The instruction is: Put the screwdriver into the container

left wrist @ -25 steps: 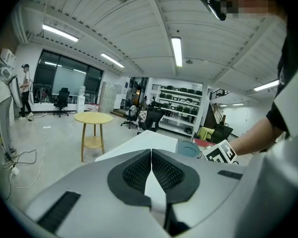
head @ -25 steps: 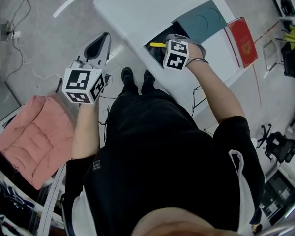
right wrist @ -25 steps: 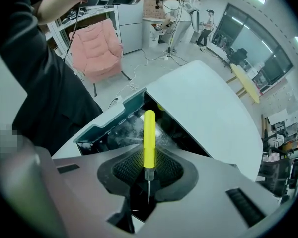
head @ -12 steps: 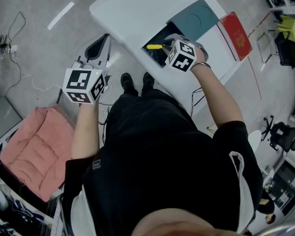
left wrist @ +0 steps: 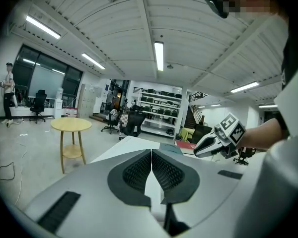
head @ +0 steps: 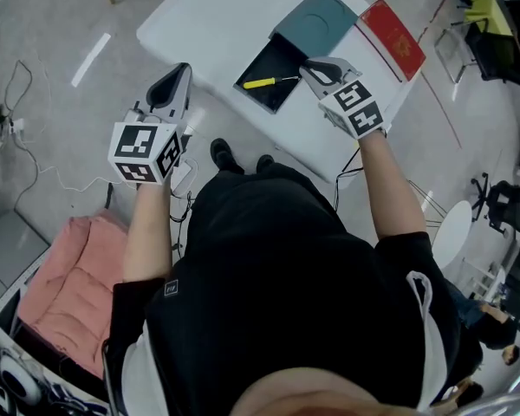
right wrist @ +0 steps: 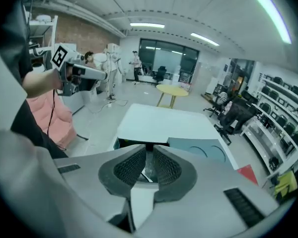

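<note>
I see the screwdriver point(head: 260, 82) lying inside the black container point(head: 282, 54) on the white counter point(head: 212, 16), its yellow handle pointing left. My right tool point(head: 309, 68) hovers just beside the container's right end, jaws slightly apart and gripping nothing. My left tool point(head: 178, 74) hangs off the counter's near side, above the floor, jaws pressed together and empty.

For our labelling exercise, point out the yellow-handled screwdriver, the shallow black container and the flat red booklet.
Yellow-handled screwdriver point(head: 258, 82): head view, on its handle.
Shallow black container point(head: 273, 57): head view, on bare floor.
Flat red booklet point(head: 397, 40): head view, on cover centre.
</note>
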{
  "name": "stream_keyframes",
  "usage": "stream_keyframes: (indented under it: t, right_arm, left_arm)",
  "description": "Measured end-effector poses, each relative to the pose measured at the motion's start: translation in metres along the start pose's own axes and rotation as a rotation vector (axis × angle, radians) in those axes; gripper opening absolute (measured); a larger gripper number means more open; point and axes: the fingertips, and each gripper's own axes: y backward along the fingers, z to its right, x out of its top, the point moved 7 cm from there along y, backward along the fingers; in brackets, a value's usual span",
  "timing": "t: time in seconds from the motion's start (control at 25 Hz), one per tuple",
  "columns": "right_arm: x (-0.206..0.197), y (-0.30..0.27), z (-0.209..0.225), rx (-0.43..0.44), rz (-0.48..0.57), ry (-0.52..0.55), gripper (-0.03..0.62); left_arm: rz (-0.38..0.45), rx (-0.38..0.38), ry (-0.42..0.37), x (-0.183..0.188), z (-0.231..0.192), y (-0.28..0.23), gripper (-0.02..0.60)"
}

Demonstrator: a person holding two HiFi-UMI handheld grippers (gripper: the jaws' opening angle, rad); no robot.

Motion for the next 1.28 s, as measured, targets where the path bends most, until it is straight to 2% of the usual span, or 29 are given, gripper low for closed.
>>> stream_keyframes:
  t: [0.24, 0.32, 0.56, 0.96, 1.12, 1.28]
  right_arm:
    - [-0.027, 0.050, 0.014, -0.040, 0.163, -0.201, 0.060]
    - [-0.038, 0.066, 0.014, -0.050, 0.204, -0.239, 0.057]
    - [-0.077, 0.119, 0.009, -0.051, 0.298, -0.284, 0.051]
    - [-0.124, 0.222, -0.008, 0.000, 0.507, -0.338, 0.041]
    - [-0.133, 0.252, -0.009, -0.008, 0.560, -0.352, 0.038]
    - [-0.134, 0.268, -0.015, -0.028, 0.592, -0.366, 0.037]
  left_arm:
    - [0.003, -0.008, -0.036, 0.008, 0.036, -0.001, 0.017]
    - [0.002, -0.004, -0.050, 0.008, 0.052, 0.001, 0.017]
    - [0.018, 0.022, -0.076, 0.011, 0.118, 0.012, 0.017]
    - [0.053, 0.083, -0.105, 0.015, 0.229, 0.055, 0.017]
    - [0.065, 0.091, -0.126, 0.022, 0.253, 0.068, 0.017]
    - [0.076, 0.090, -0.143, 0.028, 0.257, 0.079, 0.017]
